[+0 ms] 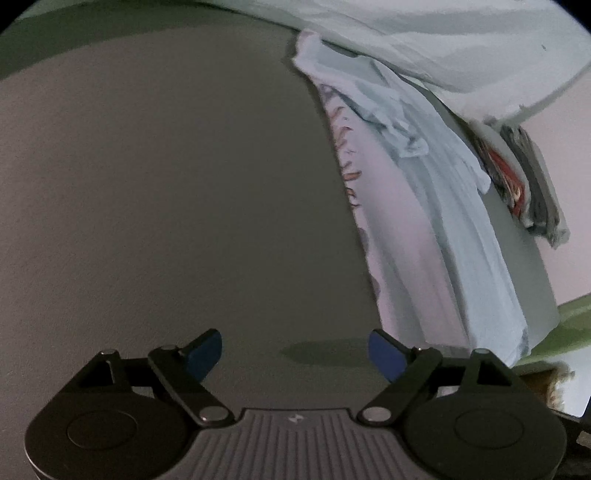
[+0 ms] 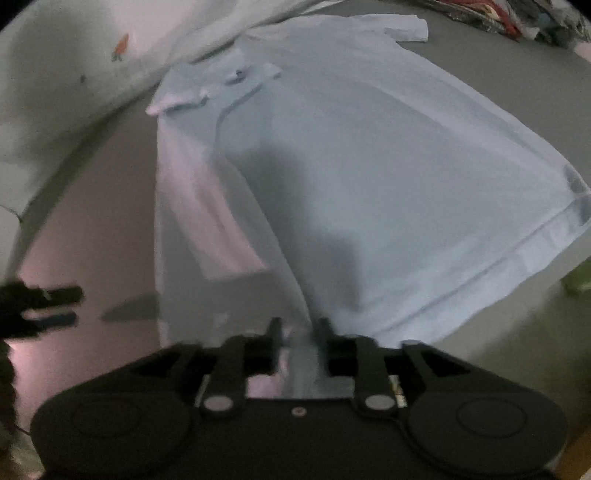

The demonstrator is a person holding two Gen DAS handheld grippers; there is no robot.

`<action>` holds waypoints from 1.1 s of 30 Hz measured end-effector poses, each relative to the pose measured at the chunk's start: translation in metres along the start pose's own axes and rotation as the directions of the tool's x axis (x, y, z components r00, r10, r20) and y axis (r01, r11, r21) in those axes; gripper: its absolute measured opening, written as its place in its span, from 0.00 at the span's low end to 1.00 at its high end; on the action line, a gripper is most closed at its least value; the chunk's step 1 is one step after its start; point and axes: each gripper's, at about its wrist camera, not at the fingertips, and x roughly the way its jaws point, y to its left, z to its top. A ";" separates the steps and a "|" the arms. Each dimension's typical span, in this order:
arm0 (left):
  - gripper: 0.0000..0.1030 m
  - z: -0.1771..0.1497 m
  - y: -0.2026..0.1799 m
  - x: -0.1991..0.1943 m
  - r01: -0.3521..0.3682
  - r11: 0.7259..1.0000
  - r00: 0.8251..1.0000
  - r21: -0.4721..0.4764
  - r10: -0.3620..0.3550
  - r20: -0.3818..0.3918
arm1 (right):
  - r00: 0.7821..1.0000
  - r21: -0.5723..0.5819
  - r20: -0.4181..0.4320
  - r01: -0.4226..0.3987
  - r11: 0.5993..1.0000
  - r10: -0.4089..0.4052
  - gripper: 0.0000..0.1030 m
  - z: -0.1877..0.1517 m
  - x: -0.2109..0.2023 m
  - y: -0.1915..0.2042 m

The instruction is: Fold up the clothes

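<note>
A pale blue polo shirt [image 2: 369, 155] lies spread flat on the grey surface [image 2: 110, 229], collar [image 2: 221, 85] at the far end and one sleeve folded in over its left side. My right gripper [image 2: 299, 328] hovers at the shirt's near hem; its jaws stand a little apart with a strip of fabric between them, not pinched. In the left wrist view the same shirt [image 1: 443, 229] runs along the right side. My left gripper [image 1: 295, 350] is open over bare grey surface [image 1: 166, 203], left of the shirt, holding nothing; it also shows at the left edge of the right wrist view [image 2: 48, 306].
A white sheet with small orange prints [image 2: 74, 74] lies bunched along the far left. A pile of dark and red clothes [image 1: 517, 177] sits beyond the shirt, seen too at the top right [image 2: 498, 14]. A green object [image 2: 578, 280] stands at the right edge.
</note>
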 end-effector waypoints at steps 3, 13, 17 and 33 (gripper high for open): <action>0.85 -0.003 -0.020 0.006 -0.013 1.000 1.000 0.010 0.013 0.000 | 1.000 -0.025 -0.006 -0.001 1.000 0.001 0.31 -0.003 -0.002 0.000; 0.87 0.009 -0.081 0.025 -0.097 0.990 0.990 -0.103 0.107 0.096 | 0.986 -0.259 0.127 -0.071 0.963 0.107 0.59 0.065 -0.024 -0.020; 0.87 0.020 -0.084 0.028 -0.125 0.975 0.979 -0.183 0.151 0.137 | 0.970 -0.480 0.202 -0.024 0.877 0.137 0.64 0.105 -0.013 -0.006; 0.87 0.167 -0.015 0.069 -0.054 0.950 0.978 -0.308 0.113 0.175 | 0.956 -0.444 0.180 -0.132 0.886 0.233 0.56 0.337 0.152 0.083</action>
